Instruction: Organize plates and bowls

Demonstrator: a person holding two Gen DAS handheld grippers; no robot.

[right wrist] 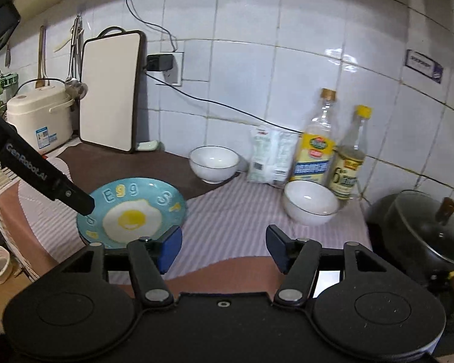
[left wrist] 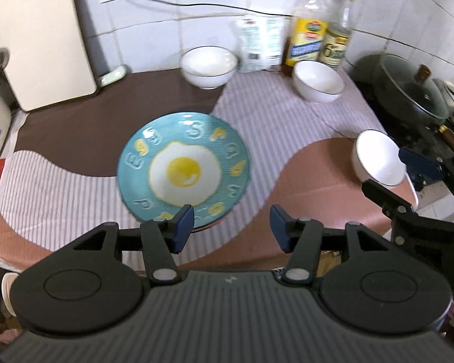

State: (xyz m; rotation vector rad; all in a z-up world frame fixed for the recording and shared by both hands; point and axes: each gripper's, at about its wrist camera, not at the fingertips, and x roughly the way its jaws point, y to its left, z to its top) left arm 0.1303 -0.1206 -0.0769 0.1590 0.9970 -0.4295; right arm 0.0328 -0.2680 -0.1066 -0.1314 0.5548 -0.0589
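Left wrist view: the left tool (left wrist: pixel 231 227) hangs with its blue pads spread wide and nothing between them. Just ahead of its left finger lies the plate (left wrist: pixel 183 166), a teal disc with a fried egg painted in the middle and raised letters round the rim, flat on the striped cloth of the surface (left wrist: pixel 75 139); the left pad covers its near edge. Far ahead stand two white bowls, the left bowl (left wrist: pixel 208 65) and the right bowl (left wrist: pixel 317 80), the latter just in front of two bottles (left wrist: pixel 320 30). To the right, a third bowl (left wrist: pixel 378 157) sits near the surface's edge with the right tool (left wrist: pixel 390 172) at its rim; contact is hard to judge, and the bowl may be tilted. Open cloth lies between the plate and the bowls. A lidded pot (left wrist: pixel 414 90) stands beyond the right edge.

Right wrist view: the right tool's pads are wide apart. The third bowl is hidden under the tool body, save perhaps a white patch through its frame. The plate lies ahead to the left, partly covered by the left tool's dark finger.
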